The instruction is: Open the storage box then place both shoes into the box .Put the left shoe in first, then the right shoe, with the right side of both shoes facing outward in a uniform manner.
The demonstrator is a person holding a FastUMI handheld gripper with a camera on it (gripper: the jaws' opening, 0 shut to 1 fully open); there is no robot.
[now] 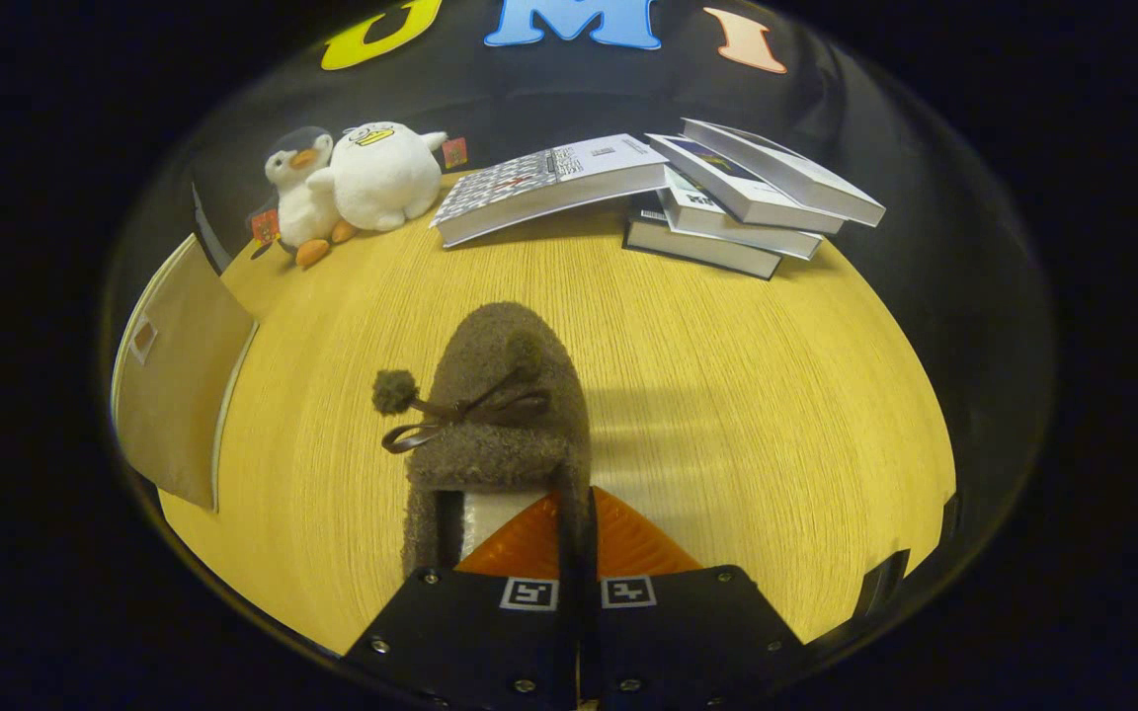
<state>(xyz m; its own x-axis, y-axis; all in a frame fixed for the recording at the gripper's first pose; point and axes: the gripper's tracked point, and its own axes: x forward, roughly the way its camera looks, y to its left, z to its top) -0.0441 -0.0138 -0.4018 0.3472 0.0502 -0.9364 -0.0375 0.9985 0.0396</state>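
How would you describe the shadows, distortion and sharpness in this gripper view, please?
Gripper view: fisheye bends the table edge into a curve; the slipper casts a soft shadow to its right; the books and plush toys beyond stay reasonably sharp; the gripper, jaws closed on the slipper's heel edge, looks slightly soft.

Tabletop: light wood, grain running away from the claw. Claw fingers closed on the right collar edge of a brown fuzzy shoe, toe pointing away; whether the shoe rests on the wood or is lifted cannot be told. At the far edge: two plush penguins side by side, touching; beside them one open book; next to it a stack of books, fanned. A beige box flap overlaps the near-left edge.
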